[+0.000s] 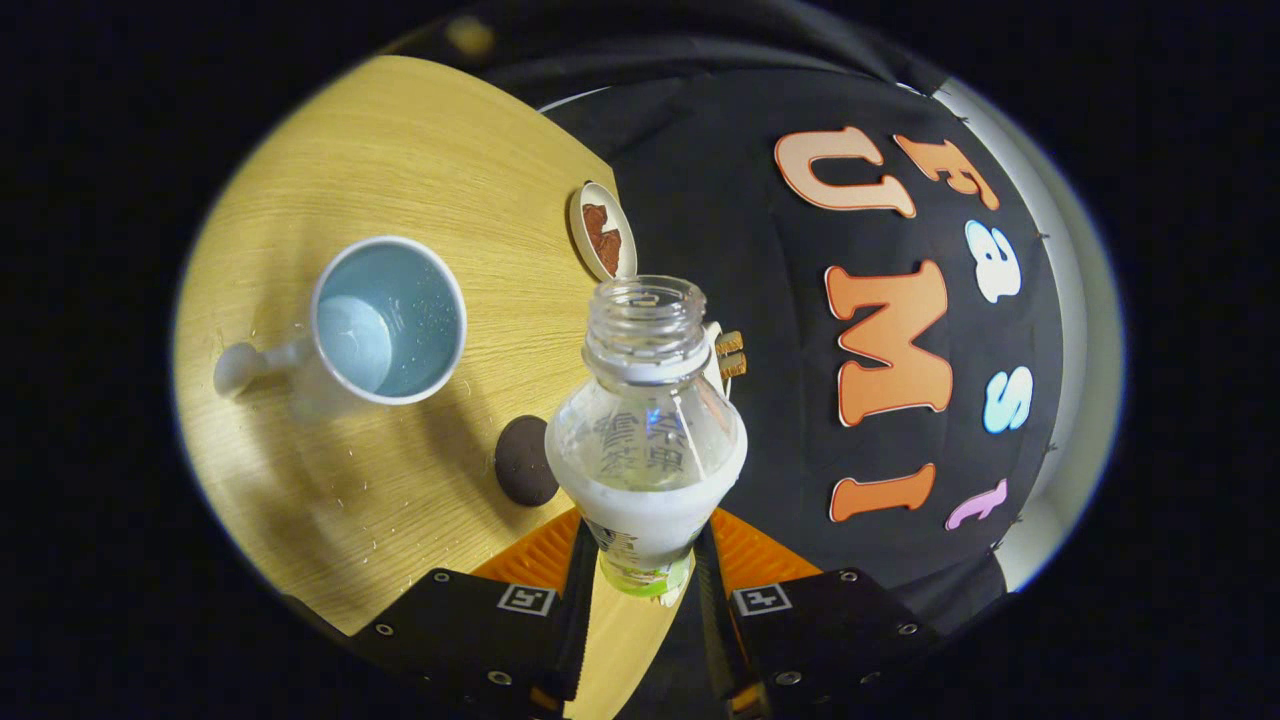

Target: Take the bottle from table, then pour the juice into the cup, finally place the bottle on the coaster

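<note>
The hand-held gripper (645,575) is clamped on one clear plastic bottle (647,430), a finger pressing on each side of its lower body where a pale label wraps it. The bottle's long axis runs straight ahead along the fingers, base between them and open, capless mouth pointing away. A shallow layer of white liquid sits in the lower part of the bottle, near the fingers; the neck and shoulder look empty and see-through. The whole view is tilted, so the wooden counter (420,150) slants away beside the bottle and the booth's black wall takes up the other side.

One white cup (388,320) stands on the counter well off to the side of the bottle, its handle pointing away from the bottle. Its inside is pale blue, and whether it holds any liquid is hard to tell. One dark round coaster (526,460) lies flat on the counter just beside the bottle's shoulder, between the cup and the fingers. Beyond the bottle's mouth, at the counter's far edge, is one small white dish (602,230) with something brown in it. Small droplets speckle the wood near the cup and coaster.
</note>
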Demonstrator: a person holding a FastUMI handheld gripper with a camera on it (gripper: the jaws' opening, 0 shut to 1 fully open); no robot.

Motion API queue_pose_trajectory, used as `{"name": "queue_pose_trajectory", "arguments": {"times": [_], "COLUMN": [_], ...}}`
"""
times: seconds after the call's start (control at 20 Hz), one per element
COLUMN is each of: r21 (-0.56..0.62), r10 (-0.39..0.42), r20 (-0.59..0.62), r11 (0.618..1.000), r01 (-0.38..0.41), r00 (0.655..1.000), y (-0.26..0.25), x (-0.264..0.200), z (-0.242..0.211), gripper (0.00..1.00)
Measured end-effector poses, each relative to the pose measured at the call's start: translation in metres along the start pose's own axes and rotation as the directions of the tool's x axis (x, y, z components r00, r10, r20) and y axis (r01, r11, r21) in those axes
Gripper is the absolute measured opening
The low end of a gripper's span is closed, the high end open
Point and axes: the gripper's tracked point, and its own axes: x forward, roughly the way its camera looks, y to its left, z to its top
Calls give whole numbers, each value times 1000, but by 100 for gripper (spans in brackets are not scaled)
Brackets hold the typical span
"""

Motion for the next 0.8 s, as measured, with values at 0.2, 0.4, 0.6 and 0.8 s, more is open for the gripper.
{"name": "queue_pose_trajectory", "arguments": {"times": [0.2, 0.4, 0.6, 0.8], "r21": [-96, -138, -199, -241], "r10": [-35, -41, -55, -56], "r20": [0, 9, 30, 41], "r11": [995, 990, 978, 968], "r01": [35, 41, 60, 65], "r00": [999, 999, 998, 998], "y": [-4, -7, -12, -16], "x": [2, 5, 6, 6], "z": [-1, -2, -1, 1], "gripper": [50, 50, 50, 50]}}
